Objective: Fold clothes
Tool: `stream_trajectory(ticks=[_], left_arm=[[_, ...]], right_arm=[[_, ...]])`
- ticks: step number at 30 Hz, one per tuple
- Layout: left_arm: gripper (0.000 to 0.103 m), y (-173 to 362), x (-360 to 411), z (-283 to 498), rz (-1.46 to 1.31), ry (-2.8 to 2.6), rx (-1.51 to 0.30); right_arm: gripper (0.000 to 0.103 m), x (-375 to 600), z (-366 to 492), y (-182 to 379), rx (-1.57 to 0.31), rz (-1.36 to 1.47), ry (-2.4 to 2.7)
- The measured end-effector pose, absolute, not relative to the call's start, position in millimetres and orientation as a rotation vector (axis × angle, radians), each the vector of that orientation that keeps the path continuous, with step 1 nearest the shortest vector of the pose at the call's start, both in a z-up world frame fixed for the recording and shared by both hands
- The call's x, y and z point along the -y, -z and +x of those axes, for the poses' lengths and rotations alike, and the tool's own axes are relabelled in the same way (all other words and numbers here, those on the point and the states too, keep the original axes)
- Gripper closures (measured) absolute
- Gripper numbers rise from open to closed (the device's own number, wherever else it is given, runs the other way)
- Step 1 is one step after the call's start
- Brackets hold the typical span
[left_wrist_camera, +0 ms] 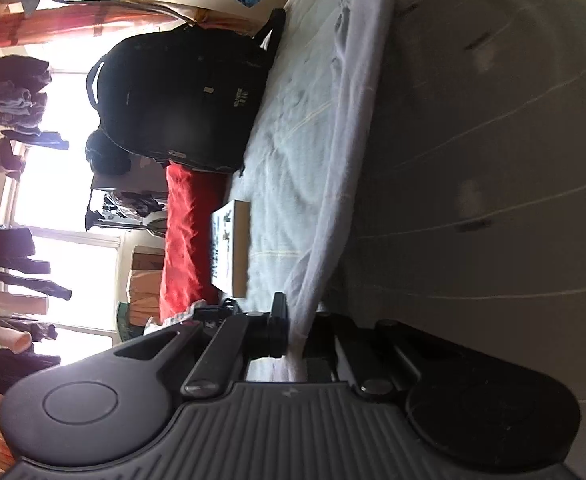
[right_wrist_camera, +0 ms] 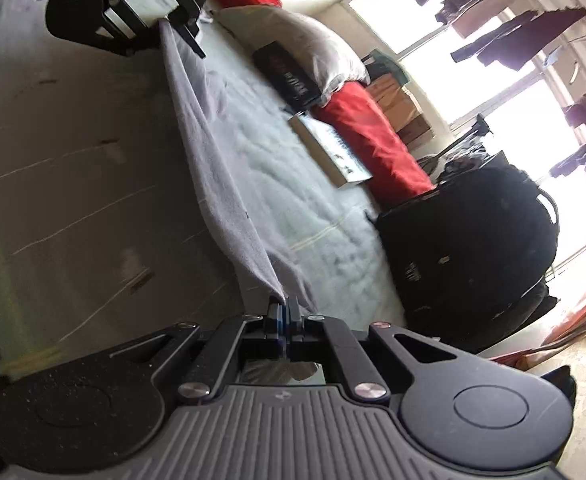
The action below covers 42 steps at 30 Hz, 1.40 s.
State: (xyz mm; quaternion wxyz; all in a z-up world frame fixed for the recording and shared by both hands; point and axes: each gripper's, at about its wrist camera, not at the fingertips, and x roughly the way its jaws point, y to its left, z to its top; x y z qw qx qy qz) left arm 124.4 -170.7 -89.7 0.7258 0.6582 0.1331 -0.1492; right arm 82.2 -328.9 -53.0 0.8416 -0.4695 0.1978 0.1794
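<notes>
A light grey garment (left_wrist_camera: pixel 345 128) is stretched taut in a long strip between my two grippers, along the near edge of the bed. In the left wrist view my left gripper (left_wrist_camera: pixel 297 334) is shut on one end of its edge. My right gripper (right_wrist_camera: pixel 284 309) is shut on the opposite corner of the garment (right_wrist_camera: pixel 213 160), its pads pressed together on the cloth. The left gripper (right_wrist_camera: pixel 181 28) also shows at the top left of the right wrist view, pinching the far end. The rest of the garment below the held edge is hard to make out.
The bed's white fuzzy blanket (left_wrist_camera: pixel 285 168) carries a black backpack (left_wrist_camera: pixel 181 100), a red pillow (left_wrist_camera: pixel 185 240), a flat cardboard box (left_wrist_camera: pixel 233 248), a grey pillow (right_wrist_camera: pixel 305 40) and a black box (right_wrist_camera: pixel 289 76). Grey tiled floor (right_wrist_camera: pixel 73 180) lies beside the bed. Clothes hang at the bright window (right_wrist_camera: pixel 533 40).
</notes>
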Motion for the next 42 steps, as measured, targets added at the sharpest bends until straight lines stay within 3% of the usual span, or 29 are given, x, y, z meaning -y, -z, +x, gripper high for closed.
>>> stream_trajectory(ticks=[19, 23, 25, 33, 38, 42], left_arm=[[0.102, 115.8, 184.4, 61.4, 1.451, 0.481, -0.333], [0.102, 121.7, 184.3, 65.9, 1.423, 0.502, -0.366], [0.102, 122.4, 183.2, 70.4, 1.399, 0.508, -0.376], [0.101, 124.9, 181.0, 75.0, 1.367, 0.521, -0.371], [0.101, 123.9, 180.8, 67.2, 1.344, 0.516, -0.374], [0.101, 124.0, 180.7, 64.1, 1.339, 0.513, -0.376]], right_arm=[[0.100, 334.4, 34.1, 103.0, -0.500, -1.152, -0.421], [0.089, 338.6, 34.8, 99.2, -0.540, -1.054, -0.413], [0.082, 344.6, 34.9, 88.5, -0.582, -0.944, -0.419], [0.077, 415.2, 49.4, 46.9, -0.741, -0.170, -0.375], [0.077, 455.3, 78.1, 57.2, -0.774, 0.343, -0.420], [0.077, 457.6, 90.0, 78.3, -0.815, 0.466, -0.404]])
